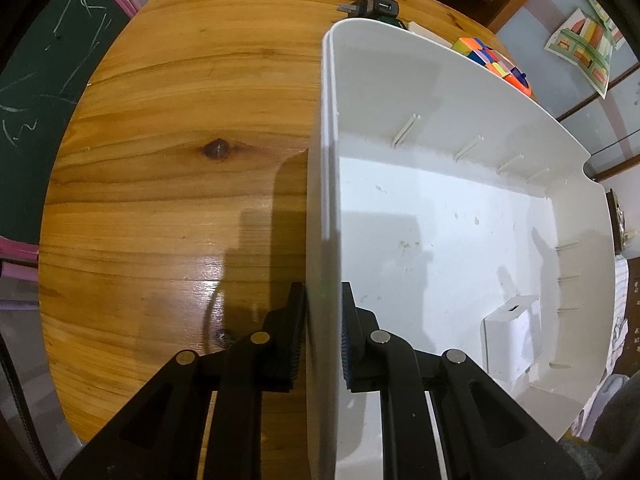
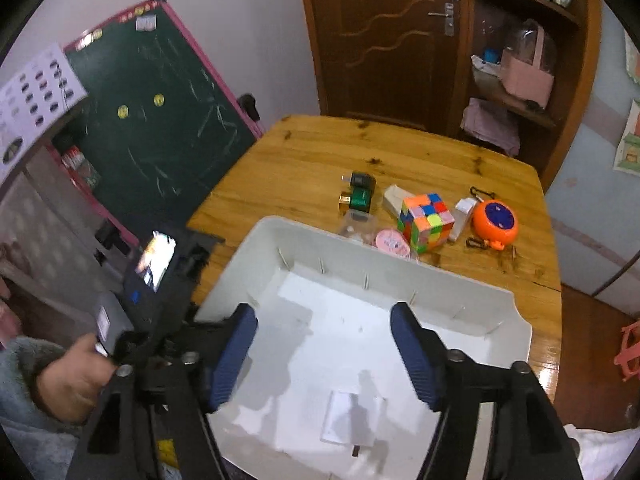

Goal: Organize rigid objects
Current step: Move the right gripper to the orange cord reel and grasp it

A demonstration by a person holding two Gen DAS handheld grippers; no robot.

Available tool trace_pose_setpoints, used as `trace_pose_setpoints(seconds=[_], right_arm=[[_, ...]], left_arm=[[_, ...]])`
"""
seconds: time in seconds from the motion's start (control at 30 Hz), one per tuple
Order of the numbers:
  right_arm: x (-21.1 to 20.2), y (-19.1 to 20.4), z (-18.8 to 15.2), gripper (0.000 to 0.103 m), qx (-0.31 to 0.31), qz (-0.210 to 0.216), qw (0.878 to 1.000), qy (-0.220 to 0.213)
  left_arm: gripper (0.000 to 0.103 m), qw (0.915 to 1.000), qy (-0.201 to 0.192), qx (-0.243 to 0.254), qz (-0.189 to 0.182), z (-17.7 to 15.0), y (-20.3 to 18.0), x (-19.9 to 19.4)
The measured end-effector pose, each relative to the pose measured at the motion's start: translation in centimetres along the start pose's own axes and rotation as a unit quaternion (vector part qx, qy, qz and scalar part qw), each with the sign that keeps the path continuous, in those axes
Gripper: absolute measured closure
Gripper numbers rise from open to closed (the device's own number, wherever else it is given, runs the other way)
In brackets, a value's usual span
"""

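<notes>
A white plastic bin (image 1: 440, 208) stands on the wooden table (image 1: 180, 160). My left gripper (image 1: 323, 312) is shut on the bin's left wall, one finger outside and one inside. A white charger block (image 1: 510, 336) lies inside the bin; it also shows in the right wrist view (image 2: 352, 420). My right gripper (image 2: 324, 344) is open and empty, held above the bin (image 2: 400, 276). Beyond the bin on the table lie a colourful puzzle cube (image 2: 426, 220), an orange round gadget (image 2: 495, 220), a green and black adapter (image 2: 360, 194), a pink disc (image 2: 394, 242) and small white boxes (image 2: 394, 198).
A green chalkboard (image 2: 160, 128) stands left of the table (image 2: 400, 152). A wooden door (image 2: 384, 40) and shelves (image 2: 520, 60) are behind it. The person's left hand (image 2: 72, 380) holds the left gripper's handle at the bin's left side.
</notes>
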State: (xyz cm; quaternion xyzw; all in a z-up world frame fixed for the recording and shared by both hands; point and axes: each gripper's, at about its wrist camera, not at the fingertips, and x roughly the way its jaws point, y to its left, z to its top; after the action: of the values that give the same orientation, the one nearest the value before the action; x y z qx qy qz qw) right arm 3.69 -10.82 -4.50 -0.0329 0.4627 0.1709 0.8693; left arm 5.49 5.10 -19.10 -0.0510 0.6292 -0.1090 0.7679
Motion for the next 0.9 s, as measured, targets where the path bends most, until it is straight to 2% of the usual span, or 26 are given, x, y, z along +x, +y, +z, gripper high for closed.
trace_pose_setpoints(seconds=[0.2,0.4,0.6,0.7,0.9], right_arm=[[-0.2,-3.4,2.8,0.031,0.052,0.011,0.999,0.009],[0.0,-8.1,6.9,0.031,0.094,-0.033,0.995,-0.002],[2.2,-12.8,10.9,0.031,0.119,-0.102,0.988,0.002],[4.2,-15.2,12.2,0.030,0.135,-0.125,0.983,0.015],[9.7,-19.6,13.1,0.031,0.162,-0.169,0.970,0.067]], left_arm=[[0.088,1.0000,0.000,-0.003,-0.002,0.0,0.2,0.0],[0.088,0.9999,0.002,-0.008,-0.007,0.0,0.4,0.1],[0.088,1.0000,0.004,-0.004,-0.002,0.1,0.2,0.1],[0.088,1.0000,0.005,-0.002,0.001,0.2,0.0,0.1],[0.088,1.0000,0.009,-0.001,0.002,0.4,-0.3,0.4]])
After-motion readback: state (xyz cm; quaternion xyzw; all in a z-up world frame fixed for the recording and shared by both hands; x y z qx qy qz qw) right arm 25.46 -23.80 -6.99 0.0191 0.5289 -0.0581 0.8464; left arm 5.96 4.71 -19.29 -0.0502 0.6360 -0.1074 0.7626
